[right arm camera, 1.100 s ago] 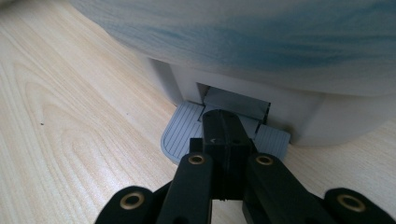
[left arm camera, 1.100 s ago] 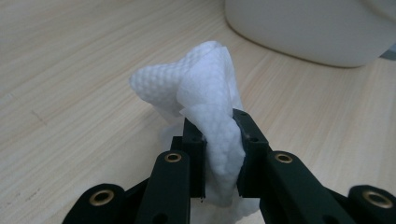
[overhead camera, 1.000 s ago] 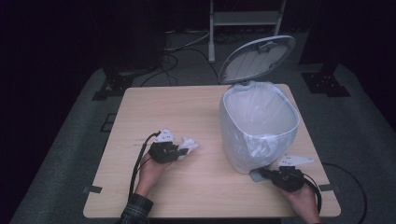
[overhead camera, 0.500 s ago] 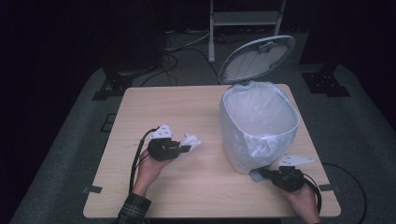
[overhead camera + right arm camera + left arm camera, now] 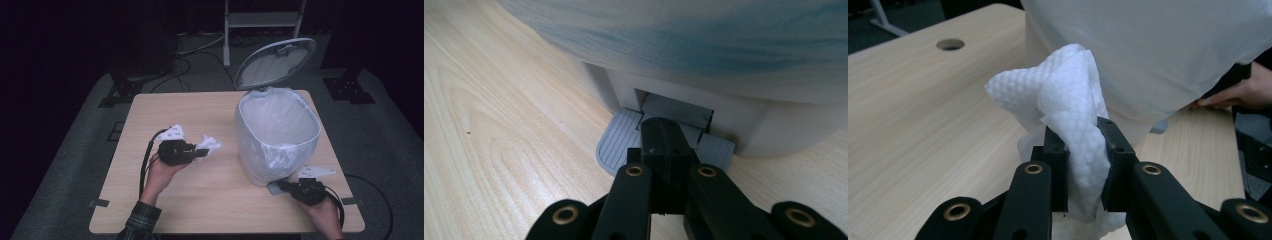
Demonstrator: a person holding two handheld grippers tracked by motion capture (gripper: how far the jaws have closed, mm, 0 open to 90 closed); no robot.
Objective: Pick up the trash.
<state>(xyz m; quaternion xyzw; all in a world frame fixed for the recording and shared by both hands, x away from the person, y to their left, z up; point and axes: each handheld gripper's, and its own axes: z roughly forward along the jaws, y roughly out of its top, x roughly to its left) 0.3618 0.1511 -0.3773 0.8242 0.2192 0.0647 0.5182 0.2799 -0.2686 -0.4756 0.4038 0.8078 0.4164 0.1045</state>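
Tissue: crumpled white paper wad (image 5: 1068, 115), embossed, held off the table (image 5: 170, 210) in the left gripper (image 5: 199, 152), just left of the bin (image 5: 277, 137) and below its rim.
Left jaws: clamped on the wad's lower half; paper bulges above and trails below the pads in the left gripper view.
Tissue handling (judgement): very light, soft, fully compressible, not fragile. Not slippery, since the embossing should bite on the pads. A loose flap could tear or slip out if only an edge is caught.
Where to hold (judgement): across the dense middle of the wad, as now; avoid the thin tail below the jaws.
Right gripper (image 5: 663, 150): jaws pressed together, nothing between them, tip resting on the grey ribbed pedal (image 5: 616, 142) at the bin's foot.
Lid (image 5: 276, 62): tipped up and back, mouth open.
Liner (image 5: 295, 150): thin translucent bag draped over the rim and down the sides; likely to snag or drag if brushed.
Bin handling (judgement): light plastic shell, may slide or tip if the pedal is pushed sideways instead of down.
Release (judgement): wad may cling to a pad when the jaws part; open them wide over the mouth.
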